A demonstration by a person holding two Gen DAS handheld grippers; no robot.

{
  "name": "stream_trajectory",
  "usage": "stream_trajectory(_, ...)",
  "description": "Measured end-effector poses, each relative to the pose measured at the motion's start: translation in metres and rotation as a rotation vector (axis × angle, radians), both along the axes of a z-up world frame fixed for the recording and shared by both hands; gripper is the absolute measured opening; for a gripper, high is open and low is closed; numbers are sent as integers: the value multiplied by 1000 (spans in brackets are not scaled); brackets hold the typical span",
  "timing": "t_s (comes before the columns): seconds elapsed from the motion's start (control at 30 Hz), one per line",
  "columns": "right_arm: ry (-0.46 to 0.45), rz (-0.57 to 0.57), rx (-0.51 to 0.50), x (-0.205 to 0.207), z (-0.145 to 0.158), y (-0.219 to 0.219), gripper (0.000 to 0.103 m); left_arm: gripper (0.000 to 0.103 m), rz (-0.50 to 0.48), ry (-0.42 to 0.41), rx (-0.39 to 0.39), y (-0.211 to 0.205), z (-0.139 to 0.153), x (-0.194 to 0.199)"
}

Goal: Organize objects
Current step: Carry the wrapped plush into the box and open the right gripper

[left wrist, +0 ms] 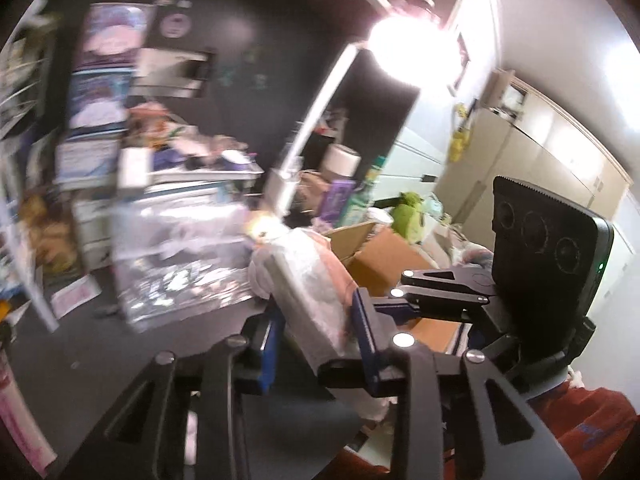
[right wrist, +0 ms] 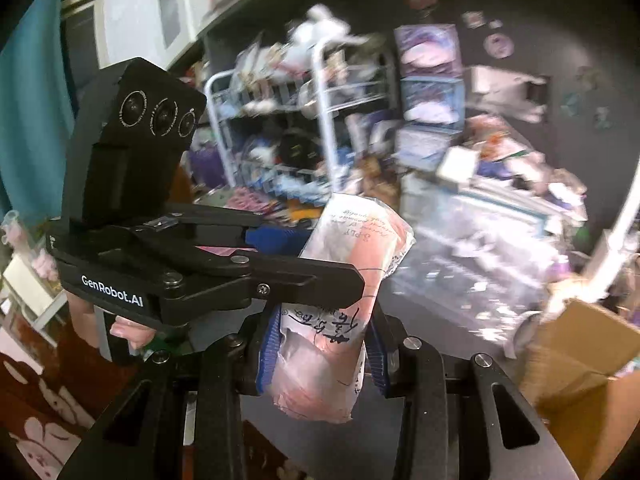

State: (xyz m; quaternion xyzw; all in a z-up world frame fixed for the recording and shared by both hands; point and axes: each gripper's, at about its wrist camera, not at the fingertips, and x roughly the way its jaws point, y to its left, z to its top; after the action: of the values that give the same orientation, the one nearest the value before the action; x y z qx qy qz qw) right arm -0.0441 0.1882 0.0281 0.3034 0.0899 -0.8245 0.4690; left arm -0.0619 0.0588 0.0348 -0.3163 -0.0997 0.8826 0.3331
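A pink item wrapped in a clear plastic bag with handwriting [right wrist: 336,300] is held in the air between both grippers. My right gripper [right wrist: 324,344] is shut on its lower part, blue pads on both sides. My left gripper [right wrist: 304,264] comes in from the left and is shut on its middle. In the left wrist view the same bag [left wrist: 308,284] sits between my left gripper's [left wrist: 316,328] blue pads, and the right gripper [left wrist: 436,296] reaches in from the right.
An open cardboard box [left wrist: 384,256] stands just right of the bag, also in the right wrist view [right wrist: 580,356]. A green plush [left wrist: 408,212] lies behind it. A white wire rack [right wrist: 304,120], stacked boxes [right wrist: 432,92] and clear bins [left wrist: 180,248] crowd the back.
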Motion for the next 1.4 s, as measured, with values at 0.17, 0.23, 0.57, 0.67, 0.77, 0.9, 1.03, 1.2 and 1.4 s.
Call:
stream_trajectory(0.17,-15,-75,-2,-21,8,50,33,30,-65,-9,-32,54,11,-26)
stream_trajectory(0.23,-28,-109,0,-32,8,67,33,30,-88,-24,-38,70,11,-36)
stream_trajectory(0.57,-115,-206,47,-60,-10,120,33,31,-163,-109,-115,128,-8,-66)
stream_trajectory(0.67,-136,-213,62,-63,-20,123,34,42,-156,-118,-146,133,-13,-68)
stream_trajectory(0.77,-144,-229,82,-65,-25,125,55,71,-123,-85,-185,131,-11,-65)
stream_trajectory(0.9,-121,-252,105,-67,-25,125,68,73,-106,-65,-171,118,-5,-59)
stream_trajectory(1.03,-114,-253,105,-66,-22,123,68,73,-50,-37,-154,96,3,-52)
stream_trajectory(1.2,-69,-208,54,-47,-9,108,68,74,66,14,-154,54,10,-33)
stream_trajectory(1.4,-40,-58,0,-10,0,59,68,82,242,59,-167,-12,5,-6)
